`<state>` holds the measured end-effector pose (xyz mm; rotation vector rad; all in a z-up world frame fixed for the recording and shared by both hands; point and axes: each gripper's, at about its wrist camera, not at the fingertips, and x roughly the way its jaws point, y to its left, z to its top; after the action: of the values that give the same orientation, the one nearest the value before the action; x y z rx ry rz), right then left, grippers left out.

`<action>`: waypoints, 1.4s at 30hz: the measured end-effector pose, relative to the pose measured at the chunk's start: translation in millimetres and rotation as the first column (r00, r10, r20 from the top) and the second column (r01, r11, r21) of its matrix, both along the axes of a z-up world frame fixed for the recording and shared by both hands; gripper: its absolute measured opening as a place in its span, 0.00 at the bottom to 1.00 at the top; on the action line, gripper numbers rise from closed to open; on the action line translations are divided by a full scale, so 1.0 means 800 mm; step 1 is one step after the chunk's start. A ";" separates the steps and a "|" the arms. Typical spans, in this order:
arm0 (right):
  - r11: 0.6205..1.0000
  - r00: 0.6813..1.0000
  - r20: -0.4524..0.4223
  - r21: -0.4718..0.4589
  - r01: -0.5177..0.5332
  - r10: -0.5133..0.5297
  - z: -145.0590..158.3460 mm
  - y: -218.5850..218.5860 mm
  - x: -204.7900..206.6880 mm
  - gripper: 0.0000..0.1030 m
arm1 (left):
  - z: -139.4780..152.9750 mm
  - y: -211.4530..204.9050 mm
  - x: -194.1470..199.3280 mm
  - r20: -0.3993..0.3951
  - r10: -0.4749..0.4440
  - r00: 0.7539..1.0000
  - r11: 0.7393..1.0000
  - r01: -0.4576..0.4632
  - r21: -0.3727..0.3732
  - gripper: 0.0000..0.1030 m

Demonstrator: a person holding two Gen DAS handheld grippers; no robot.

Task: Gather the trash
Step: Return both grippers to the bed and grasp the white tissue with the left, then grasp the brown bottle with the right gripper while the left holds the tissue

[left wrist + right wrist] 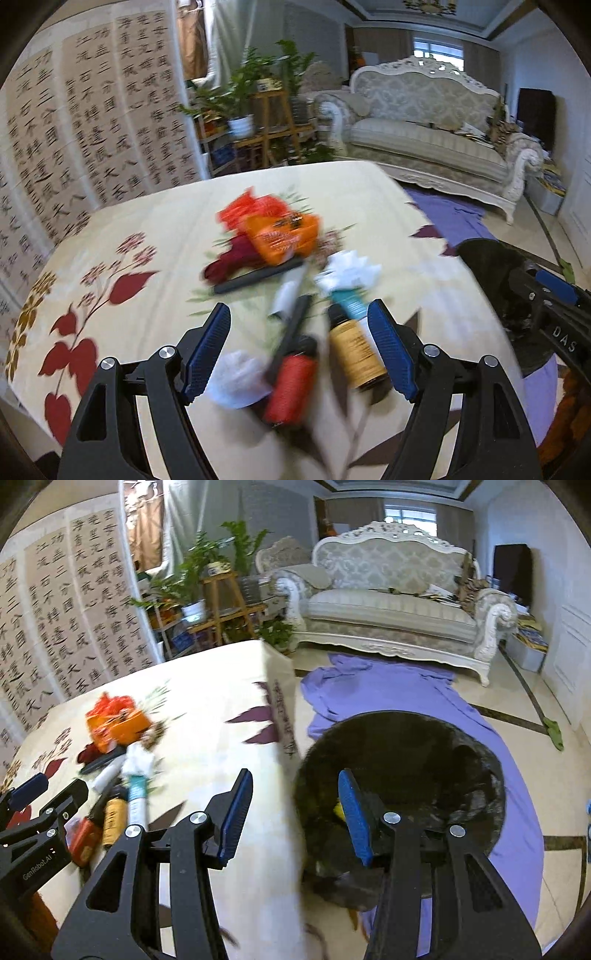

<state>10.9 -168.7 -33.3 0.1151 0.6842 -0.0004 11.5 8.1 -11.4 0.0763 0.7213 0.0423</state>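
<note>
Trash lies in a heap on a floral cloth-covered table (pixel 147 221). My left gripper (pixel 299 347) is open over the near end of the heap, its blue pads either side of a red cylinder (pixel 291 387), an amber bottle (pixel 356 354), a black stick (pixel 291 332) and a white wad (pixel 236 380). Beyond lie a teal tube (pixel 349 301), crumpled white paper (pixel 351 273), an orange packet (pixel 284 236) and red netting (pixel 255 206). My right gripper (pixel 291 812) is open and empty, over the table's right edge beside a black bin (pixel 406 760) on the floor. The heap (pixel 118 775) and left gripper (pixel 33 812) show at left.
A purple cloth (pixel 388 686) lies on the floor under the bin. An ornate sofa (pixel 399 602), potted plants on wooden stands (pixel 207 590) and a calligraphy screen (pixel 66 609) stand behind the table. A yellow item (pixel 338 808) lies inside the bin.
</note>
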 end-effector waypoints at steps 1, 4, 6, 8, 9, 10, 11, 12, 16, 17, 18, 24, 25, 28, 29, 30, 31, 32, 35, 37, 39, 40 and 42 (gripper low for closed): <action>1.000 1.000 -0.001 -0.001 -0.009 0.009 0.000 0.005 -0.001 0.46 | -0.001 0.008 -0.003 -0.003 0.010 1.000 1.000 -0.010 0.000 0.72; 0.999 0.999 -0.007 -0.005 -0.042 0.042 -0.001 0.025 -0.003 0.46 | -0.005 0.028 -0.015 -0.006 0.042 0.999 0.999 -0.042 0.000 0.72; 0.998 0.998 -0.011 -0.007 -0.064 0.064 -0.003 0.039 -0.005 0.46 | -0.011 0.040 -0.022 -0.013 0.063 0.998 0.998 -0.063 -0.001 0.72; 0.996 0.996 -0.014 -0.012 -0.089 0.089 -0.003 0.052 -0.006 0.46 | -0.015 0.051 -0.022 -0.026 0.073 0.997 0.997 -0.073 -0.010 0.72; 0.995 0.995 -0.015 -0.014 -0.099 0.099 -0.004 0.057 -0.007 0.46 | -0.019 0.054 -0.023 -0.034 0.078 0.996 0.997 -0.078 -0.013 0.72; 0.994 0.994 -0.016 -0.016 -0.109 0.108 -0.005 0.061 -0.008 0.46 | -0.023 0.057 -0.023 -0.044 0.080 0.996 0.997 -0.081 -0.018 0.72; 0.993 0.993 -0.018 -0.017 -0.116 0.115 -0.006 0.063 -0.010 0.46 | -0.026 0.060 -0.023 -0.052 0.079 0.996 0.996 -0.080 -0.023 0.72; 0.992 0.992 -0.020 -0.019 -0.124 0.124 -0.007 0.068 -0.011 0.46 | -0.029 0.063 -0.023 -0.059 0.079 0.995 0.996 -0.081 -0.029 0.72; 0.990 0.989 -0.029 -0.025 -0.142 0.142 -0.010 0.080 -0.012 0.46 | -0.038 0.071 -0.018 -0.085 0.066 0.994 0.996 -0.070 -0.052 0.59; 0.989 0.989 -0.031 -0.025 -0.144 0.143 -0.010 0.081 -0.011 0.46 | -0.041 0.072 -0.017 -0.095 0.061 0.994 0.996 -0.067 -0.057 0.54; 0.989 0.989 -0.032 -0.026 -0.146 0.146 -0.010 0.083 -0.011 0.46 | -0.043 0.073 -0.016 -0.103 0.056 0.993 0.996 -0.063 -0.066 0.52; 0.987 0.987 -0.036 -0.029 -0.160 0.159 -0.011 0.090 -0.010 0.46 | -0.047 0.077 -0.019 -0.114 0.021 0.993 0.993 -0.035 -0.114 0.33; 0.986 0.986 -0.038 -0.030 -0.165 0.164 -0.011 0.092 -0.010 0.46 | -0.047 0.076 -0.020 -0.112 0.019 0.994 0.993 -0.032 -0.112 0.32; 0.982 0.982 -0.042 -0.032 -0.184 0.183 -0.012 0.101 -0.009 0.46 | -0.044 0.079 -0.023 -0.105 0.024 0.994 0.994 -0.035 -0.105 0.31; 0.981 0.981 -0.042 -0.033 -0.190 0.188 -0.011 0.104 -0.009 0.46 | -0.042 0.084 -0.025 -0.101 0.034 0.994 0.994 -0.044 -0.104 0.31; 0.980 0.980 -0.039 -0.032 -0.197 0.196 -0.010 0.108 -0.010 0.46 | -0.041 0.088 -0.026 -0.098 0.041 0.994 0.993 -0.051 -0.105 0.31; 0.978 0.978 -0.037 -0.031 -0.204 0.203 -0.009 0.111 -0.010 0.46 | -0.039 0.092 -0.026 -0.095 0.048 0.994 0.993 -0.058 -0.105 0.31; 0.977 0.977 -0.037 -0.030 -0.211 0.210 -0.009 0.114 -0.011 0.46 | -0.037 0.097 -0.027 -0.092 0.058 0.994 0.993 -0.067 -0.102 0.31; 0.970 0.970 -0.040 -0.035 -0.243 0.241 -0.007 0.128 -0.012 0.44 | -0.034 0.113 -0.028 -0.081 0.090 0.993 0.992 -0.097 -0.085 0.31; 0.962 0.963 -0.046 -0.043 -0.268 0.267 -0.007 0.138 -0.013 0.39 | -0.033 0.124 -0.030 -0.076 0.112 0.991 0.990 -0.118 -0.080 0.31; 0.957 0.957 -0.050 -0.049 -0.287 0.285 -0.008 0.147 -0.014 0.36 | -0.032 0.134 -0.030 -0.075 0.130 0.989 0.987 -0.136 -0.082 0.31; 0.952 0.953 -0.056 -0.049 -0.301 0.299 -0.009 0.153 -0.014 0.35 | -0.032 0.140 -0.030 -0.076 0.138 0.988 0.986 -0.144 -0.083 0.31; 0.946 0.946 -0.064 -0.051 -0.321 0.318 -0.011 0.162 -0.014 0.33 | -0.033 0.150 -0.031 -0.077 0.155 0.985 0.983 -0.161 -0.083 0.31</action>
<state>-0.7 -39.3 -41.8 -0.0563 0.7516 0.2882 -13.4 128.4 -38.2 -0.0648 0.7977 0.1601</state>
